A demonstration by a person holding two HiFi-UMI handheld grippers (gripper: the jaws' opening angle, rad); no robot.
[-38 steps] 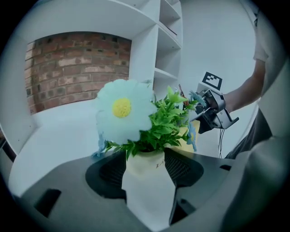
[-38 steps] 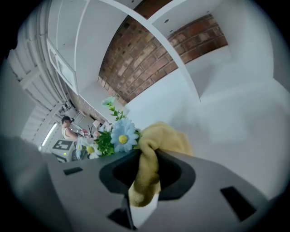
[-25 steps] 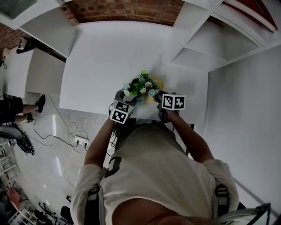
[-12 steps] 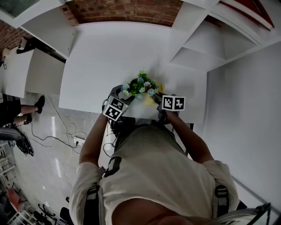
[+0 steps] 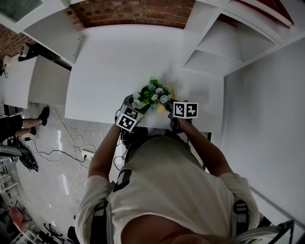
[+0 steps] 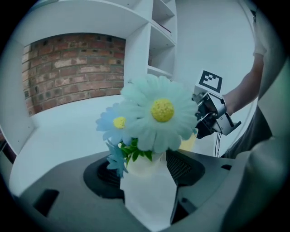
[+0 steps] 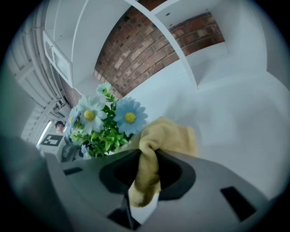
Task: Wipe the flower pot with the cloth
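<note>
A white bench [image 5: 119, 62] runs to a brick wall [image 5: 138, 12], with white shelves [image 5: 214, 52] at its right. The flower pot [image 6: 147, 190] stands near the bench's front edge, upright, and its daisies [image 6: 156, 118] block much of the left gripper view. The left gripper [image 5: 135, 106] has wide fingers that have just been opening, with the pot between them. The right gripper [image 7: 146, 179] has narrow fingers pinching the yellow cloth [image 7: 170, 136] just beside the flowers.
</note>
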